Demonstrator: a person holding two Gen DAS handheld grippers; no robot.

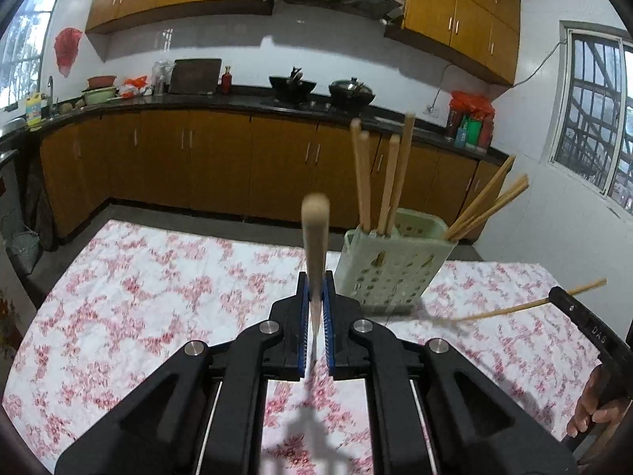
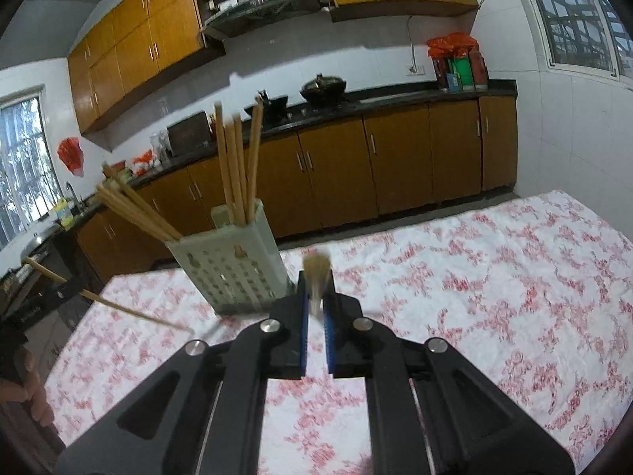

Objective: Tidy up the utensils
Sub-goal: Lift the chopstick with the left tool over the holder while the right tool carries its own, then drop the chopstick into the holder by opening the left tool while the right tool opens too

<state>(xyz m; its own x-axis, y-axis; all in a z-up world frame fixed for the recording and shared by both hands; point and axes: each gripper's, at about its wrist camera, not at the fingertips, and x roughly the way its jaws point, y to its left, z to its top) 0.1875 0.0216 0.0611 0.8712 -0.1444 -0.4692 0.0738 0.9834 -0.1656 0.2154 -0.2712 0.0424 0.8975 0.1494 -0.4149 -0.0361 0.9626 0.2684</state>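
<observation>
left claw (image 1: 315, 297) clamped on one chopstick (image 1: 315, 237); right claw (image 2: 315, 297) clamped on another chopstick (image 2: 316, 273). green utensil holder (image 1: 389, 265) with chopsticks at 1 o'clock, nothing between. floral-cloth worktop (image 1: 158, 277); kitchen cabinets (image 1: 221, 162) behind.

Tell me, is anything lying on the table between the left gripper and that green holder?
No. In the left wrist view only bare flowered tablecloth separates the left gripper, shut on a chopstick, from the green holder.

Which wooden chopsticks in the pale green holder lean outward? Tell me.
The bundle at the pale green perforated holder's corner nearer the right gripper fans out; the other wooden chopsticks stand nearly upright.
</observation>
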